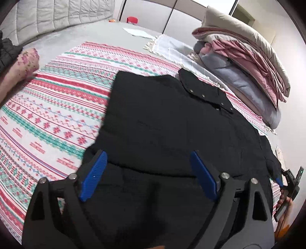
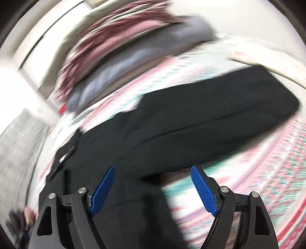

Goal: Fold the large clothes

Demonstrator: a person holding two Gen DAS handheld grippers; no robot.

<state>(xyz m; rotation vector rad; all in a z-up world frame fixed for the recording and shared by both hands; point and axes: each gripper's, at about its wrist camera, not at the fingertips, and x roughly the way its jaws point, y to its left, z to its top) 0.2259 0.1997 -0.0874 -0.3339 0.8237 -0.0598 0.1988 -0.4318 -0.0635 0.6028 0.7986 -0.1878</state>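
Note:
A large black jacket (image 1: 172,115) lies folded flat on a red, green and white patterned blanket (image 1: 57,115), its snap-studded collar toward the far right. My left gripper (image 1: 148,153) hovers over the jacket's near edge, blue pads wide apart, with nothing pinched between them. The right wrist view is heavily motion-blurred. There my right gripper (image 2: 153,167) stands open above the jacket (image 2: 210,115), and its fingers touch no cloth. At the far right edge of the left wrist view, a blue fingertip and a dark tool body held by a hand (image 1: 285,201) show beside the jacket.
A tall stack of folded bedding (image 1: 239,57) in pink, grey and beige sits at the right of the bed, also blurred in the right wrist view (image 2: 124,47). A white fringed cloth (image 1: 172,47) lies behind the jacket. A floral pillow (image 1: 28,59) and a quilted headboard (image 1: 57,15) are at the left.

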